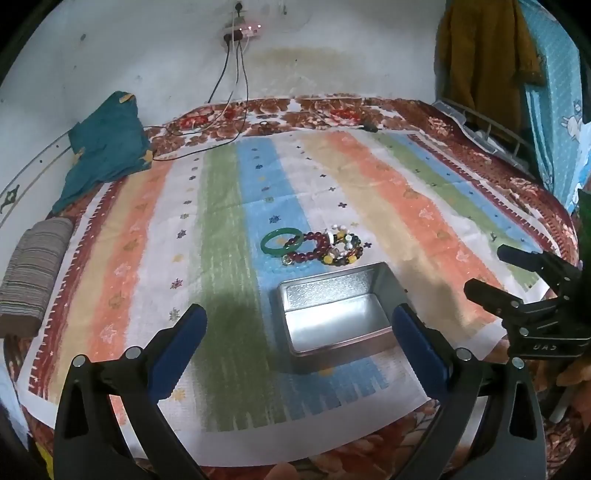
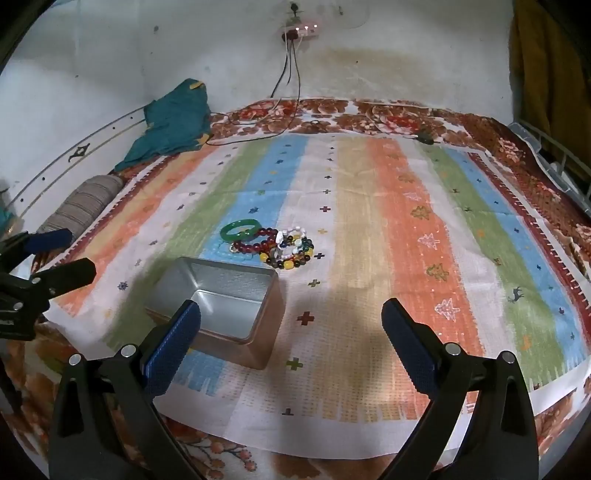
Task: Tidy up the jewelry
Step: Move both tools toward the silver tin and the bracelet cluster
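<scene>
An empty silver metal tin (image 1: 334, 314) (image 2: 221, 306) sits on a striped cloth (image 1: 229, 206) (image 2: 369, 206). Just behind it lies a pile of jewelry: a green bangle (image 1: 281, 240) (image 2: 240, 229), a dark red bead bracelet (image 1: 308, 246) (image 2: 258, 242) and a mixed yellow, black and white bead bracelet (image 1: 345, 249) (image 2: 295, 251). My left gripper (image 1: 299, 325) is open and empty, in front of the tin. My right gripper (image 2: 291, 321) is open and empty, to the right of the tin. The right gripper also shows at the right edge of the left wrist view (image 1: 491, 269), and the left gripper at the left edge of the right wrist view (image 2: 74, 254).
The cloth covers a floral blanket (image 1: 332, 110) on a bed against a white wall. A teal garment (image 1: 107, 147) (image 2: 173, 118) and a striped roll (image 1: 33, 269) (image 2: 81, 206) lie at the left. Cables (image 1: 207, 140) run from a wall socket (image 1: 240, 33). Clothes (image 1: 480, 55) hang at the right.
</scene>
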